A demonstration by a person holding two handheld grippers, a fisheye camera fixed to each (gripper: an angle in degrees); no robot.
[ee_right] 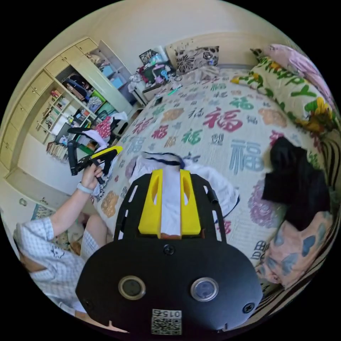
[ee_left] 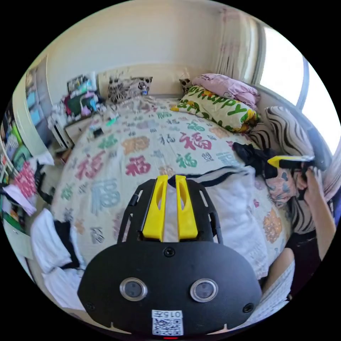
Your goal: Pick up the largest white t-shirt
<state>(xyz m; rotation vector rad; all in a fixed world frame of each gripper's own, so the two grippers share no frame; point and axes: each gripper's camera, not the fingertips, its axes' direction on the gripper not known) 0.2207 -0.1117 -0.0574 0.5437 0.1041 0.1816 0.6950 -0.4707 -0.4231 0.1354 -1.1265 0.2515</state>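
Your left gripper (ee_left: 169, 179) hangs above the bed (ee_left: 142, 149), its 2 yellow jaws narrowly apart, holding nothing. Your right gripper (ee_right: 171, 174) hovers the same way, jaws a little parted, empty. Your right hand (ee_left: 312, 181) grips its handle, forearm raised off the bed edge. The white t-shirt (ee_left: 227, 199) lies flat just beyond and under both sets of jaws, dark-trimmed collar pointing away from you, long axis running along the jaws. The pillow (ee_left: 216, 106) beyond it reads "happy" in green.
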